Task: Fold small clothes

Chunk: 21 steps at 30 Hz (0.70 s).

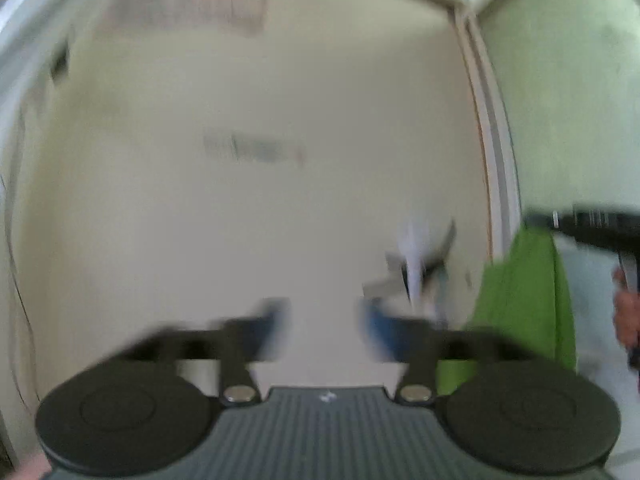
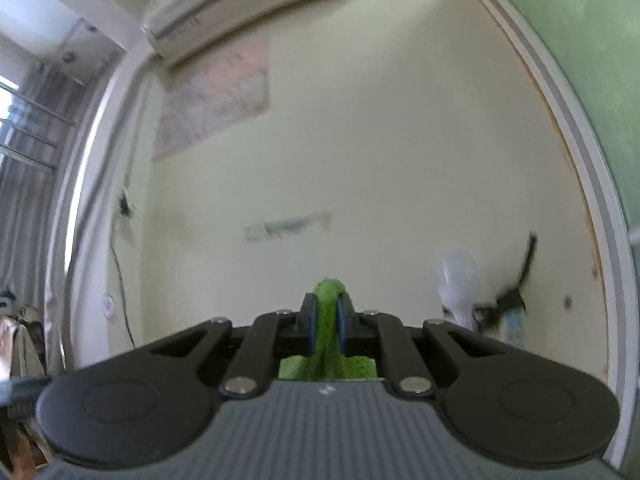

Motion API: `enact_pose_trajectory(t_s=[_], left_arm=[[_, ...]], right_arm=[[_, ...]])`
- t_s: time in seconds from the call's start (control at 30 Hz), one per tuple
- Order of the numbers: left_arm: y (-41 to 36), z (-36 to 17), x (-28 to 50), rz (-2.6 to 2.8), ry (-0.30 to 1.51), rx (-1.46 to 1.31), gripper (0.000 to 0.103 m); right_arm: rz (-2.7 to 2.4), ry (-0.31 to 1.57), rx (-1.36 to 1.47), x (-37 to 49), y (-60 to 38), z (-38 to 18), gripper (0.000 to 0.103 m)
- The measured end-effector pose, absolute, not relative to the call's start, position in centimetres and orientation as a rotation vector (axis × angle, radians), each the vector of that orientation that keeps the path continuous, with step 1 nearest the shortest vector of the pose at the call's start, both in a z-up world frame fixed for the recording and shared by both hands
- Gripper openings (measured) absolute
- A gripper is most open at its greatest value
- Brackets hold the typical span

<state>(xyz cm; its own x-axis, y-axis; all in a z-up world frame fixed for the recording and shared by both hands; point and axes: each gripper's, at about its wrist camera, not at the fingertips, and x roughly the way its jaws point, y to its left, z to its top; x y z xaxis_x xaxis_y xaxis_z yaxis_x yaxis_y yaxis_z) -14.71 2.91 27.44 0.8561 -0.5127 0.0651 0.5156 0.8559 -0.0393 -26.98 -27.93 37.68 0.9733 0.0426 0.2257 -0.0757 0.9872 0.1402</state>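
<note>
Ahead of the left gripper, motion blur smears a wall label unreadable; the green cloth's lower end hides behind its body.

1 green cloth, 2 claws, maybe 1 poster

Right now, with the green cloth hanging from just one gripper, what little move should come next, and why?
Probably bring the left gripper across to catch the loose edge of the green cloth. The left gripper is open with nothing between its fingers, while the right gripper is shut on the cloth, which dangles from that single pinch. A second hold would likely spread it flat enough to fold.
</note>
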Motion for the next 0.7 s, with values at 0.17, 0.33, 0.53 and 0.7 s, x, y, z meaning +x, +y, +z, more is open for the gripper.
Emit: enact_pose_trajectory(t_s=[0.17, 0.33, 0.53, 0.7], left_arm=[[0.1, 20.4, -7.3, -0.719, 0.262, -0.126, 0.101], [-4.2, 13.5, 0.3, -0.826, 0.55, -0.157, 0.103], [-9.0, 4.6, 4.0, -0.998, 0.846, -0.129, 0.103], [-10.1, 1.7, 1.6, -1.21, 0.91, -0.144, 0.103]], right_arm=[[0.02, -0.167, 0.175, -25.5, -30.3, 35.3, 0.003], [-0.052, -0.159, 0.182, -27.1, -33.1, 32.7, 0.003], [-0.125, -0.11, 0.268, -27.2, -36.8, 30.9, 0.003], [-0.125, -0.1, 0.274, -26.3, -37.7, 30.2, 0.003]])
